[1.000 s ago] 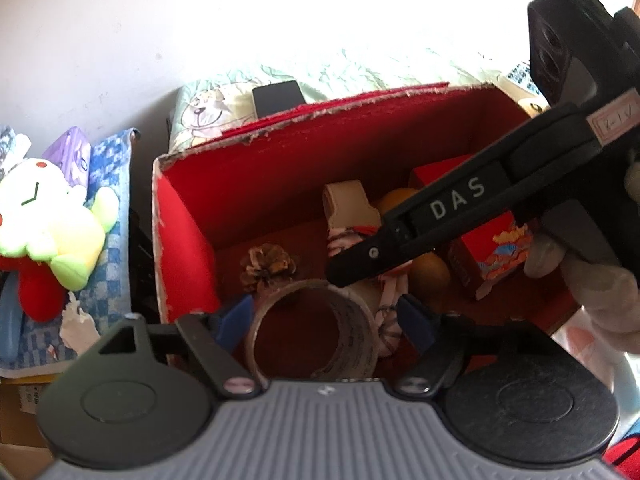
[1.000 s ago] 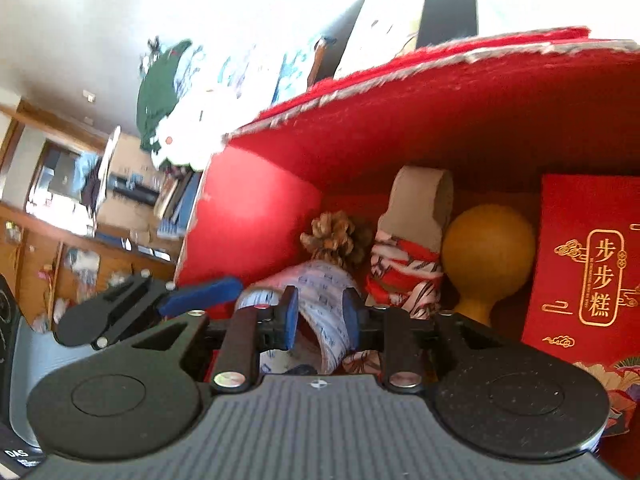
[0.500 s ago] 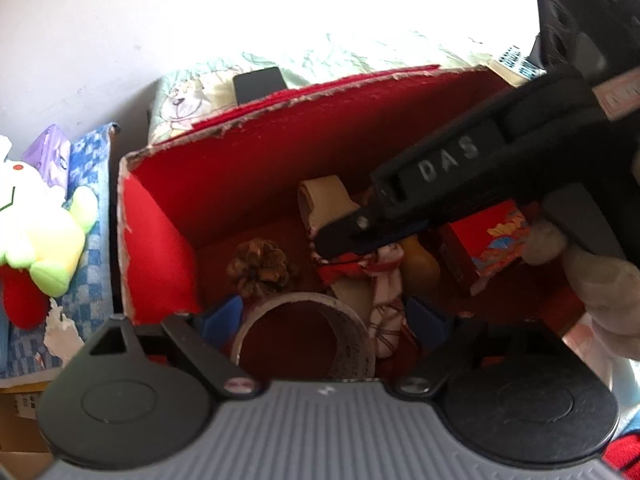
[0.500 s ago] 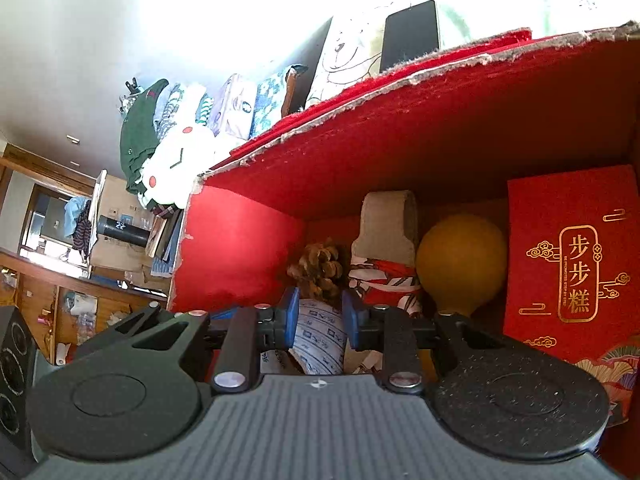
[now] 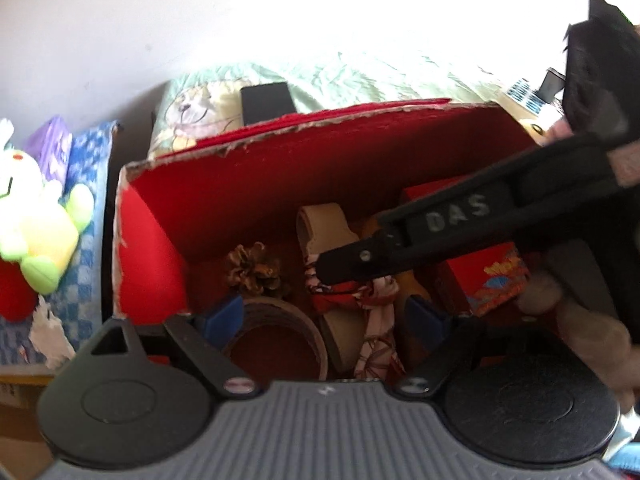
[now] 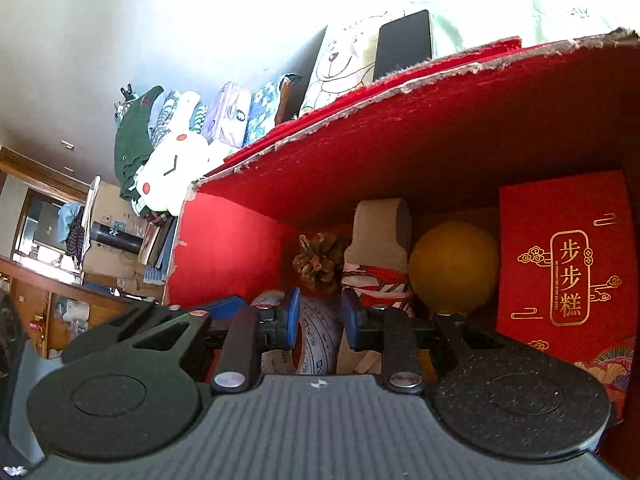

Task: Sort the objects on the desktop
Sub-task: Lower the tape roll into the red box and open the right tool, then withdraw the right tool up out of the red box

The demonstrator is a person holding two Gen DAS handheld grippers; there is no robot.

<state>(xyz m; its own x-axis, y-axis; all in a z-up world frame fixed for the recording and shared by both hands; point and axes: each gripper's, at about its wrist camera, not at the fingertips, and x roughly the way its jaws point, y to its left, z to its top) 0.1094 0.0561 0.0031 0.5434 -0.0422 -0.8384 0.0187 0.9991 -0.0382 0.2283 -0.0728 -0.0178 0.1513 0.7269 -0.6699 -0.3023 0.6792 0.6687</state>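
A red box (image 5: 248, 184) holds a tape roll (image 5: 276, 332), a pine cone (image 5: 254, 268), a cloth-wrapped wooden piece (image 5: 340, 288), a yellow gourd (image 6: 452, 268) and a red packet (image 6: 568, 256). My left gripper (image 5: 326, 314) is open at the box's near edge, its blue pads either side of the tape roll and the wooden piece. My right gripper (image 6: 320, 318) reaches into the box from the right, seen as a black arm in the left wrist view (image 5: 440, 232). Its pads stand a little apart around the wall of the tape roll (image 6: 320, 336).
A plush toy (image 5: 36, 216) lies left of the box on blue checked cloth. A dark phone (image 5: 266, 102) lies on a cartoon pillow (image 5: 200, 112) behind the box. Shelves and clutter stand far left in the right wrist view.
The tape roll has sunk lower in both views, down into the box. My right gripper's pads have spread a little apart around its wall. My left gripper stays open.
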